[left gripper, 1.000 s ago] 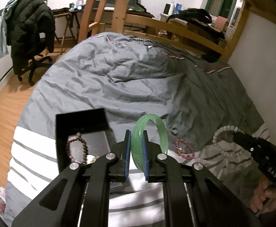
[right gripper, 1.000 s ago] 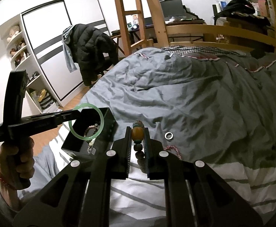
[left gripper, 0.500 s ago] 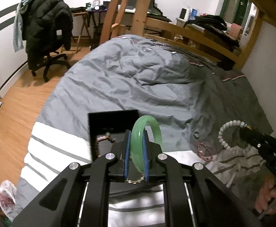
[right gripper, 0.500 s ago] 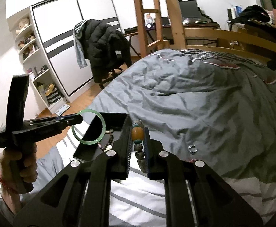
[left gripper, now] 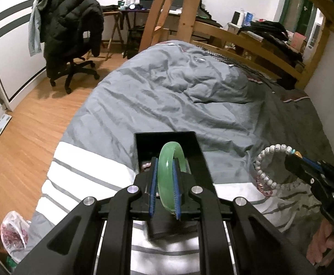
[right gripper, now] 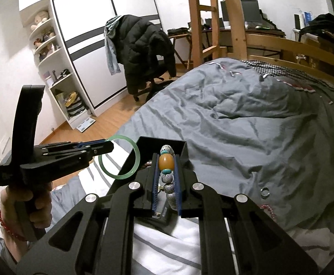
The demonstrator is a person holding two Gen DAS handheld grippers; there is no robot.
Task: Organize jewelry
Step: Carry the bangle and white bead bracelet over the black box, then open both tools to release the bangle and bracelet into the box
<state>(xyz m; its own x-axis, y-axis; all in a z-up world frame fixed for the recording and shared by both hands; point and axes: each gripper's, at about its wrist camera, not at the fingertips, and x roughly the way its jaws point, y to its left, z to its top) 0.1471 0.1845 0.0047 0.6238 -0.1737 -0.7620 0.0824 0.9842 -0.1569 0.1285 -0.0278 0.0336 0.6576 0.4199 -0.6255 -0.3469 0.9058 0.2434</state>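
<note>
My left gripper point(left gripper: 165, 160) is shut on a green jade bangle point(left gripper: 170, 155) and holds it above the open black jewelry box point(left gripper: 191, 142) on the bed. It also shows in the right wrist view point(right gripper: 105, 145) with the bangle point(right gripper: 136, 158). My right gripper point(right gripper: 166, 154) is shut on a white bead bracelet point(right gripper: 168, 181) with an amber bead, just above the box point(right gripper: 144, 143). In the left wrist view that bracelet point(left gripper: 265, 176) hangs from the right gripper point(left gripper: 293, 158). A beaded bracelet point(left gripper: 145, 165) lies in the box.
A silver ring point(right gripper: 264, 191) and a pink bead bracelet point(right gripper: 267, 207) lie on the grey duvet point(left gripper: 189, 96) right of the box. An office chair with a black jacket point(left gripper: 70, 36) stands on the wood floor at left. The wooden bed frame point(left gripper: 247, 39) is behind.
Both grippers have moved left towards the box with their loads. The bangle now hangs over the box's middle, and the bead bracelet has come over its near edge.
</note>
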